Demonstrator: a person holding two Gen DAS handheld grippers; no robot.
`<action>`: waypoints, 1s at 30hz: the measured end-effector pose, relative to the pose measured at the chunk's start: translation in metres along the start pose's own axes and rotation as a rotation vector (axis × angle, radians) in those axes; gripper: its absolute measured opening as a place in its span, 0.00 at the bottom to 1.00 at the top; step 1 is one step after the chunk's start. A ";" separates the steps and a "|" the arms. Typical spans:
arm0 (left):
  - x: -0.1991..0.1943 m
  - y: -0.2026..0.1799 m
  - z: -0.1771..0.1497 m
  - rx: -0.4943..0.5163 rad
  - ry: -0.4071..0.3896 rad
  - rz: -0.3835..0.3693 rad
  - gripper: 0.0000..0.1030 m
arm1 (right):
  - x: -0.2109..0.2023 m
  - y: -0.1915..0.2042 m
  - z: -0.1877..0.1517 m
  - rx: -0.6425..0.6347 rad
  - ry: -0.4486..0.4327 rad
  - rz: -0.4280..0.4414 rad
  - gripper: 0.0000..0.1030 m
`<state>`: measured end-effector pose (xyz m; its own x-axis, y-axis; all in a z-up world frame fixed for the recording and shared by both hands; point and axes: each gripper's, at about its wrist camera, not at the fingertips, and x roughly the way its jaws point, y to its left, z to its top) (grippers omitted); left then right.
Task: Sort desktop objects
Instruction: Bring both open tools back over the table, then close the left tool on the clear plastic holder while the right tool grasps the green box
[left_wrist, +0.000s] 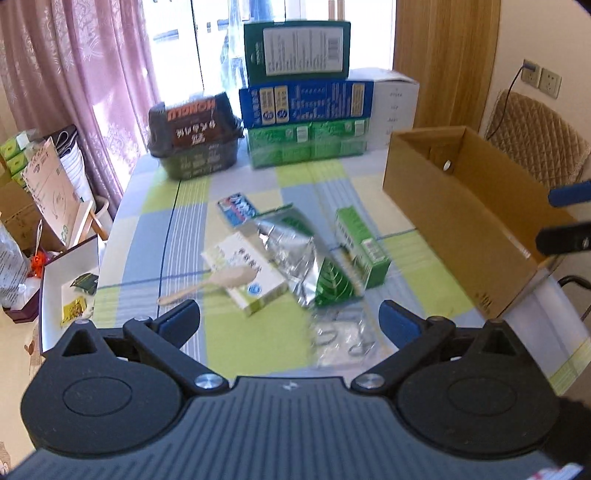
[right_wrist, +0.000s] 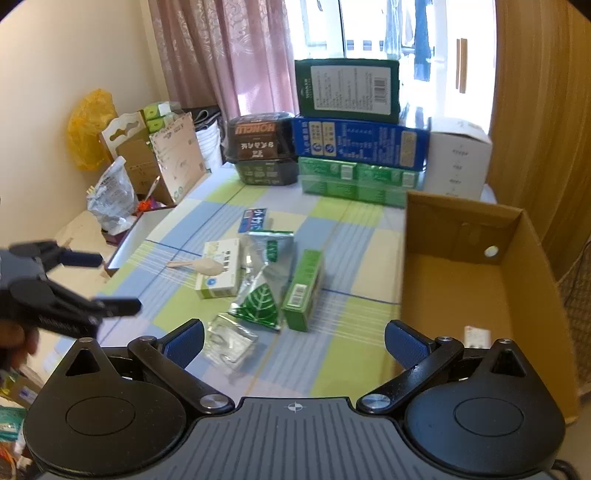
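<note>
Loose items lie mid-table: a white and green medicine box (left_wrist: 251, 280) (right_wrist: 218, 273) with a beige spoon (left_wrist: 210, 284) (right_wrist: 199, 265) on it, a silver and green foil pouch (left_wrist: 306, 258) (right_wrist: 260, 280), a green carton (left_wrist: 360, 245) (right_wrist: 303, 290), a blue packet (left_wrist: 236, 208) (right_wrist: 253, 219) and a clear bag of metal clips (left_wrist: 341, 338) (right_wrist: 229, 341). An open cardboard box (left_wrist: 465, 218) (right_wrist: 476, 295) stands at the right. My left gripper (left_wrist: 290, 323) is open and empty above the clip bag. My right gripper (right_wrist: 293, 343) is open and empty near the box.
Stacked green, blue and white cartons (left_wrist: 306, 110) (right_wrist: 354, 147) and a dark noodle tub (left_wrist: 195, 133) (right_wrist: 262, 151) stand at the table's back. Bags and boxes crowd the floor at the left (right_wrist: 147, 166). A padded chair (left_wrist: 535, 136) stands behind the cardboard box.
</note>
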<state>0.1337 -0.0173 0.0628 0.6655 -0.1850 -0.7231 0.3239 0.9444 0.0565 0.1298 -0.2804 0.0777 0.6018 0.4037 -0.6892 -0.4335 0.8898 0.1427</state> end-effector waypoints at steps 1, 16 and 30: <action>0.003 0.000 -0.005 -0.002 0.000 0.000 0.98 | 0.003 0.000 -0.001 0.013 -0.001 0.010 0.98; 0.060 -0.026 -0.041 -0.009 0.046 -0.076 0.98 | 0.064 0.004 0.005 0.063 0.055 0.041 0.98; 0.112 -0.037 -0.042 0.024 0.089 -0.123 0.98 | 0.114 -0.007 -0.006 0.083 0.093 -0.007 0.96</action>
<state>0.1684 -0.0619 -0.0491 0.5576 -0.2732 -0.7839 0.4165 0.9089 -0.0205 0.1976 -0.2415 -0.0061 0.5376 0.3797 -0.7529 -0.3701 0.9085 0.1939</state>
